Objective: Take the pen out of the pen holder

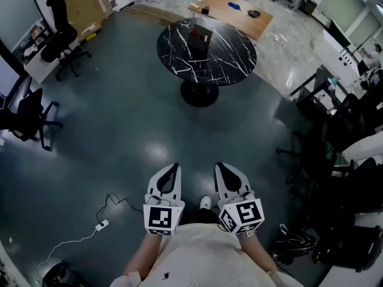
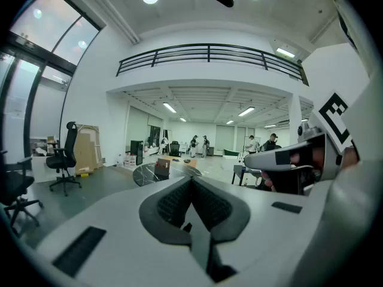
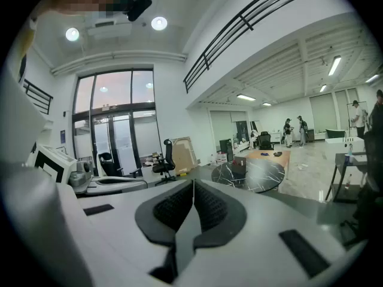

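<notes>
Holding my left tongs (image 1: 175, 168) and right tongs (image 1: 219, 167) side by side, both pressed together on nothing; holder (image 1: 200, 39) on table (image 1: 232, 57) far ahead.

Bare floor (image 1: 134, 121) before round table (image 1: 234, 57)

Round black marble table (image 1: 230, 58) on dark floor (image 1: 119, 124); one dark boxy holder (image 1: 200, 36) on top, toward far side.

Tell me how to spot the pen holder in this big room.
Look for the round black table with white veins, standing alone on the dark floor. The pen holder is the small brown-and-black box on its top, toward the far edge; nothing else stands on that table.
</notes>
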`<state>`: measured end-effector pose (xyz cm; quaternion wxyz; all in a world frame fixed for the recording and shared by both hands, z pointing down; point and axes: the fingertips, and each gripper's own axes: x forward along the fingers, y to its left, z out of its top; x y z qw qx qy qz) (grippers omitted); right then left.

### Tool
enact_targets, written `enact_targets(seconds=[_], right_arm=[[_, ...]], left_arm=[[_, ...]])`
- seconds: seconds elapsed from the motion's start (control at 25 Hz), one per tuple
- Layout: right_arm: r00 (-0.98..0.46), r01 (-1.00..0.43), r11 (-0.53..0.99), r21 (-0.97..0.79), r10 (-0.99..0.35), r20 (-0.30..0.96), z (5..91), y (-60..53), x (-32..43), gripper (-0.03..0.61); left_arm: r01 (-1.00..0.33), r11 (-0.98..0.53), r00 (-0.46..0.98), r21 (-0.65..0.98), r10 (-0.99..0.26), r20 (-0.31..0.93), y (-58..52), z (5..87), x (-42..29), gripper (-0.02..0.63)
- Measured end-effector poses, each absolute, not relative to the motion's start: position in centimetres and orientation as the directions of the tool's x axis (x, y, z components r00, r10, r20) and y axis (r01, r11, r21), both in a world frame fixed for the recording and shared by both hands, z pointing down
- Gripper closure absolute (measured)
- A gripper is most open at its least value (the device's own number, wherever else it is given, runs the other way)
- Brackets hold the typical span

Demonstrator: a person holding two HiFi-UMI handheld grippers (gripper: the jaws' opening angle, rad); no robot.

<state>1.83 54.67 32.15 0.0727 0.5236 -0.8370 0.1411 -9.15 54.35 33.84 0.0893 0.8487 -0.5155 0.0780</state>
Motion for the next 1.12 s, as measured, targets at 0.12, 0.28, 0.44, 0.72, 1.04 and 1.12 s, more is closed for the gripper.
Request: enact_targets(seconds=[0.12,0.28,0.44,0.72,1.04,1.12], right_arm=[[-0.437,-0.897,0.398,-0.193,-0.864,0.249,31.6,54.3,0.2,0.560],[-0.439,-0.895,0.401,-0.194,-0.868,0.231,31.2,54.1,-2.4,0.560],[-0.446,-0.892,0.404,-0.203,-0.858,0.254,32.2,54.3,-4.7,0.560],[-0.446,-0.893,0.408,-0.187,-0.859,0.253,32.3,52.8,-5.5,0.560],[-0.437,-0.897,0.385,-0.220,-0.848,0.299,34.2,48.5,-3.7,0.560],[-0.446,-0.892,0.393,-0.223,-0.845,0.295,34.2,46.8,-3.5,0.560]], left_arm=[[-0.893,-0.445,0.449,0.066,-0.869,0.209,54.4,33.1,-11.3,0.603],[-0.898,-0.434,0.439,0.068,-0.877,0.193,54.6,32.9,-14.4,0.603],[-0.901,-0.427,0.433,0.075,-0.878,0.202,54.7,33.5,-16.1,0.603],[-0.896,-0.439,0.444,0.073,-0.871,0.209,53.4,34.3,-17.0,0.603],[-0.899,-0.430,0.438,0.086,-0.866,0.240,49.4,35.4,-15.7,0.603],[-0.902,-0.422,0.430,0.089,-0.873,0.229,47.8,35.3,-15.3,0.603]])
